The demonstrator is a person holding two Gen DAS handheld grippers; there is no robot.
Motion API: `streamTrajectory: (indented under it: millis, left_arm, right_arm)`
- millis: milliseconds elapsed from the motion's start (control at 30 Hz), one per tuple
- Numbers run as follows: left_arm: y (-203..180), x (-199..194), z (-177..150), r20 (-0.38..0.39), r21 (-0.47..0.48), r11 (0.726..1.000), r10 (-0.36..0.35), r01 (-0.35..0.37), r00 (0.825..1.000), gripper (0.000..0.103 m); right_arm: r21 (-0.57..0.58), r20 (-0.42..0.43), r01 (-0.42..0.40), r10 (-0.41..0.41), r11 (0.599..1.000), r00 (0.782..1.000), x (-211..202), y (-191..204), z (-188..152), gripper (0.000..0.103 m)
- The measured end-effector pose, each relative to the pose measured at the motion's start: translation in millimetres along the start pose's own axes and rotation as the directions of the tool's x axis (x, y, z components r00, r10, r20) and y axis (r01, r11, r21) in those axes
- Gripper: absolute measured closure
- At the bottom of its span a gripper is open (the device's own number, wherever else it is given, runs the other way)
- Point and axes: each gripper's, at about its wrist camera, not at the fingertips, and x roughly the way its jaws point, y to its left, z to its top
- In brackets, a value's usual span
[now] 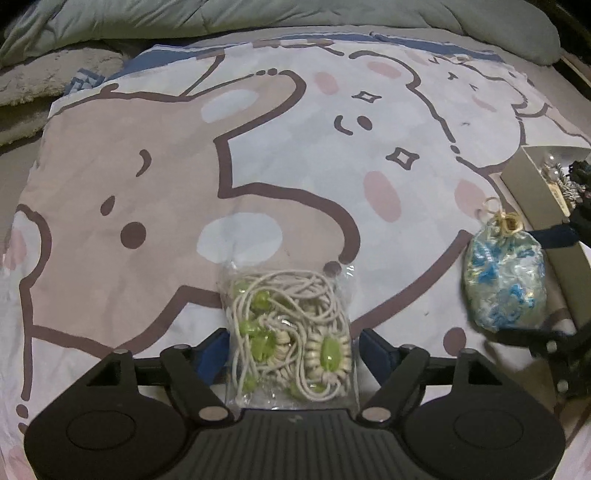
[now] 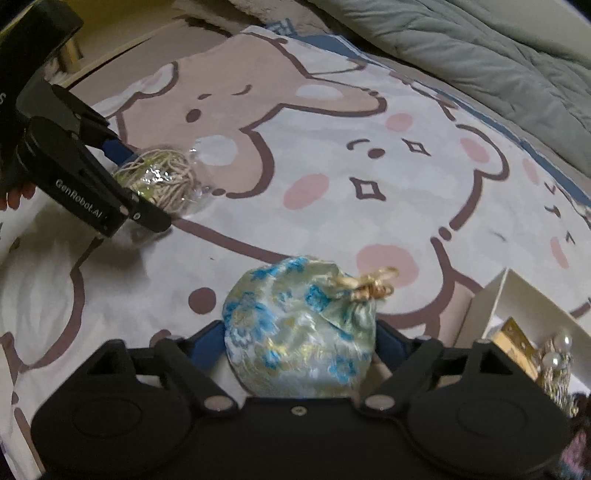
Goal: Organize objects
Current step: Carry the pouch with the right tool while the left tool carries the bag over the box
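Note:
A clear plastic bag of cream cords and green beads point(image 1: 291, 332) sits between the fingers of my left gripper point(image 1: 291, 347), which is shut on it just over the cartoon bedspread; it also shows in the right wrist view point(image 2: 162, 177) with the left gripper point(image 2: 147, 188) around it. A pale drawstring pouch with blue flowers and a gold tie point(image 2: 299, 332) is held in my right gripper point(image 2: 301, 343), shut on it. The pouch also shows at the right of the left wrist view point(image 1: 504, 277).
An open white box point(image 2: 491, 314) with pearls and trinkets stands at the right, also seen in the left wrist view point(image 1: 532, 184). A grey-green quilt point(image 1: 258, 18) is bunched along the far edge of the bed.

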Motion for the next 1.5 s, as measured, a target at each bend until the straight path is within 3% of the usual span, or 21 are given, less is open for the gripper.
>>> streamTrajectory:
  millis: [133,233,600,933,1500]
  left_arm:
    - [-3.8,7.2,1.6,-0.020,0.024,0.999,0.023,-0.022,1.000,0.026]
    - [-1.3,5.9,3.2,-0.020,0.013,1.000,0.024,-0.024,1.000,0.037]
    - [10.0,-34.7,0.3,0.110,-0.100,0.995,0.041,-0.030,0.993,0.042]
    - [1.6,-91.9,-8.0,0.264,-0.172,0.985,0.055,-0.009,0.963,0.042]
    - [-41.5,-150.8,-27.6,0.418,-0.187,0.982,0.056,0.026,0.907,0.042]
  right_arm:
    - [-0.001,-0.010,0.002,-0.002,1.000,1.000,1.8,1.4,-1.4,0.016]
    - [-0.016,-0.020,0.005,-0.005,1.000,1.000,4.7,1.4,-2.3,0.019]
    - [0.008,0.082,0.030,-0.030,1.000,0.996,-23.4,-3.2,4.6,0.025]
    - [0.094,0.219,0.073,-0.092,0.993,0.971,-77.9,-9.3,7.3,0.026]
    - [0.241,0.343,0.080,-0.162,0.967,0.925,-148.2,-14.3,-11.1,0.026]
